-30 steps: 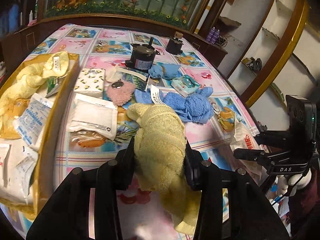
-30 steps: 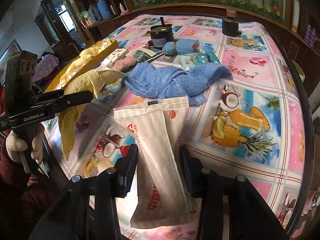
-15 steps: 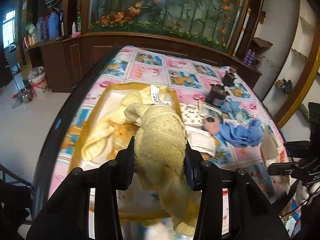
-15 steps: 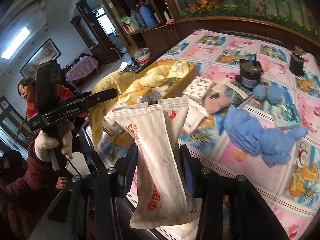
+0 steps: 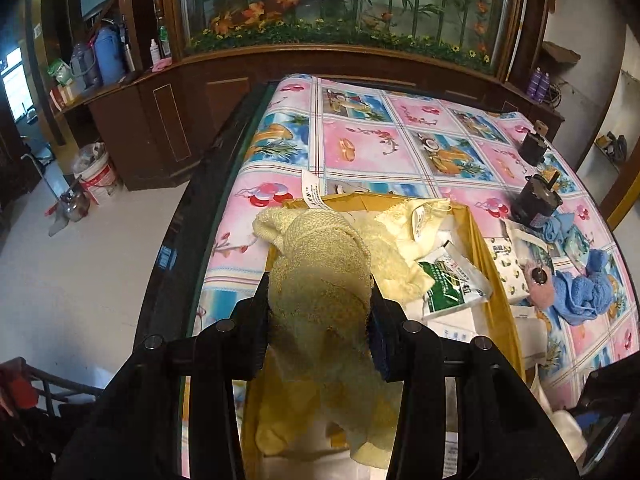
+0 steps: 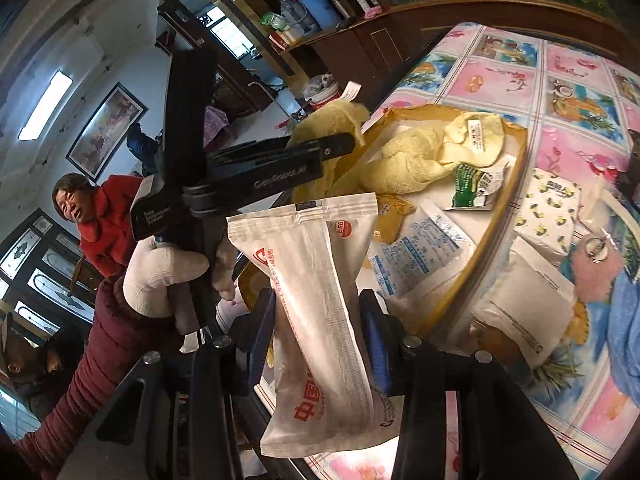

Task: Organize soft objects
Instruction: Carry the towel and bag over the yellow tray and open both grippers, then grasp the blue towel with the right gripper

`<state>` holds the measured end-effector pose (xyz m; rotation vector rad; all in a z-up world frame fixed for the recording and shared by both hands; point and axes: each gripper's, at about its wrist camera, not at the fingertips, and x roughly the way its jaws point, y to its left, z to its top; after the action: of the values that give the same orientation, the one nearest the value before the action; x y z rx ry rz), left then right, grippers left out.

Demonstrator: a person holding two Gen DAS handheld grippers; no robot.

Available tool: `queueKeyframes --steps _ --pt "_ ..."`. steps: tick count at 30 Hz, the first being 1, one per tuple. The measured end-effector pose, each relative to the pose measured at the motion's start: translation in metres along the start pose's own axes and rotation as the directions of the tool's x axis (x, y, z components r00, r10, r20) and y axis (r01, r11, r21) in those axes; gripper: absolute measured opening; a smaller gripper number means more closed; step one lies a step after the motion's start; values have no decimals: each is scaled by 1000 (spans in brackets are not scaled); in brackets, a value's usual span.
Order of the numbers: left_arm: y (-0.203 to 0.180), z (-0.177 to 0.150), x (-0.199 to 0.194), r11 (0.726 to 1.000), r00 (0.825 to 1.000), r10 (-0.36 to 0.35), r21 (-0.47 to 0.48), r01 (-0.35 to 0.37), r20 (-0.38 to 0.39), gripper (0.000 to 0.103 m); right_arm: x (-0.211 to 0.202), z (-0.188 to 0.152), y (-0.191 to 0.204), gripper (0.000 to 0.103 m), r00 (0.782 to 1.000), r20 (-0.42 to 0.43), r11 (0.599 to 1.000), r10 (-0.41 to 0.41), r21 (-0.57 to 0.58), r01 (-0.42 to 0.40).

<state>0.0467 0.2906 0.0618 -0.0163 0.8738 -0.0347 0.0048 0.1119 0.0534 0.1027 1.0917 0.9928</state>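
Observation:
My left gripper [image 5: 318, 316] is shut on a yellow towel [image 5: 320, 280] that hangs between its fingers, above the near left end of a yellow-brown box [image 5: 490, 276]. The box holds another yellow towel [image 5: 396, 248] and several packets. My right gripper [image 6: 318, 332] is shut on a white packet with red print [image 6: 320, 300], held in the air beside the box [image 6: 514, 184]. In the right wrist view the left gripper [image 6: 340, 142] shows side-on with the yellow towel [image 6: 332, 116] in it, gripped by a white-gloved hand [image 6: 160, 268].
A blue towel [image 5: 584, 288], a pink fluffy pouch [image 5: 540, 284], a patterned tissue pack [image 5: 506, 268] and two dark motors [image 5: 536, 200] lie on the flowered tablecloth [image 5: 360, 140] right of the box. The table's dark edge [image 5: 192, 220] drops to the floor at left. A person in red [image 6: 100, 216] stands behind.
Both grippers have swung left across the table with their loads, from over the blue towel to the box. The left one now hangs over the box's left end.

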Motion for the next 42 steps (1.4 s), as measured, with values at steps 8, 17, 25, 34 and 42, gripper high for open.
queueKeyframes --steps 8,17,25,34,42 --pt "4 15 47 996 995 76 61 -72 -59 43 34 14 -13 42 998 -7 988 58 145 -56" --pt "14 9 36 994 994 102 45 -100 -48 46 53 1 13 49 997 -27 996 -73 48 74" --pt "-9 5 4 923 938 341 164 -348 66 47 25 -10 39 53 988 79 987 -133 -80 139" --pt "-17 -9 -89 994 977 108 -38 -102 186 46 -62 -56 27 63 940 256 962 -224 -94 255" --pt "-92 -44 -114 978 970 -205 -12 209 134 46 -114 -87 -38 64 891 287 935 -351 61 348"
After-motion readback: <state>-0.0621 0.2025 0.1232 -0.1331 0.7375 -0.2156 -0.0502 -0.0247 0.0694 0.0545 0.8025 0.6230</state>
